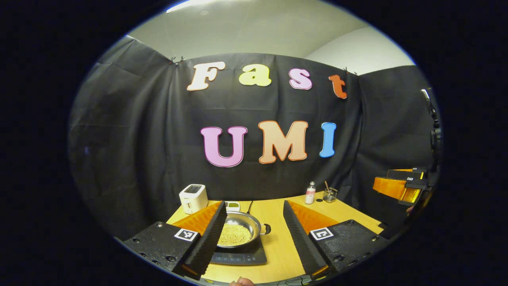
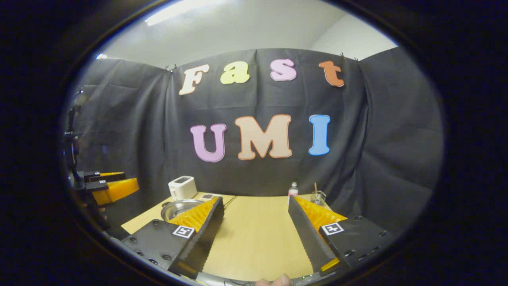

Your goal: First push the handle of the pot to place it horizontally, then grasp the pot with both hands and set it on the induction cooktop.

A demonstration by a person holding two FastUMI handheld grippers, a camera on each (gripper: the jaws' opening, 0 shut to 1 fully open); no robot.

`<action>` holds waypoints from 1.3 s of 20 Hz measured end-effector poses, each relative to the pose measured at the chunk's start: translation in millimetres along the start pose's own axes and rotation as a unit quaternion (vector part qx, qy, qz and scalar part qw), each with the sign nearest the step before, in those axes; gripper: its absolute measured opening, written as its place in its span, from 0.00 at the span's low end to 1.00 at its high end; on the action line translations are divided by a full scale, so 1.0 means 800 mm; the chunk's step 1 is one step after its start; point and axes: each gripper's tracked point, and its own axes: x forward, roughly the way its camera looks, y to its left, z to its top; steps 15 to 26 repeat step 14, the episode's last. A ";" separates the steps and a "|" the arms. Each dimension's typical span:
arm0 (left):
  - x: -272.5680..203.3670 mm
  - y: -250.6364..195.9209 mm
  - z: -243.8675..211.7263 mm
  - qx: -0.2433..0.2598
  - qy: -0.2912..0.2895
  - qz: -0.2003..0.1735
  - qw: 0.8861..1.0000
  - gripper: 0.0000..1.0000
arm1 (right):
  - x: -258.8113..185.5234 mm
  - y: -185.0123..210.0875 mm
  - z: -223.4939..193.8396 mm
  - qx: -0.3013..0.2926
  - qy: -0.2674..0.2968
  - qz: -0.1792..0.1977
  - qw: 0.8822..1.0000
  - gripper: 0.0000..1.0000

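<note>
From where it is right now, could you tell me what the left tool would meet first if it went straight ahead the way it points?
Probably the pot, which sits on the induction cooktop just ahead of the open left tool, slightly toward its left finger. Depth is unclear; dead centre, it might pass over bare table instead.

No wording is legible: a black-and-white square marker sits at the base of each left gripper finger; between them, the induction cooktop panel's print is too small.

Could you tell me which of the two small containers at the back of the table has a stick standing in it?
The clear glass cup, farther right; the capped bottle beside it has none.
</note>
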 end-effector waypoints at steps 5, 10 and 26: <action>-0.019 0.018 0.015 0.008 -0.001 0.043 0.999 0.88 | -0.004 0.011 0.019 0.003 -0.004 0.029 1.000 0.93; -0.030 -0.009 0.036 0.024 -0.015 0.049 0.998 0.87 | -0.011 -0.012 0.019 0.022 0.001 0.034 0.999 0.92; -0.035 -0.028 0.040 0.026 -0.013 0.046 0.999 0.87 | -0.013 -0.022 0.024 0.028 -0.006 0.036 0.999 0.92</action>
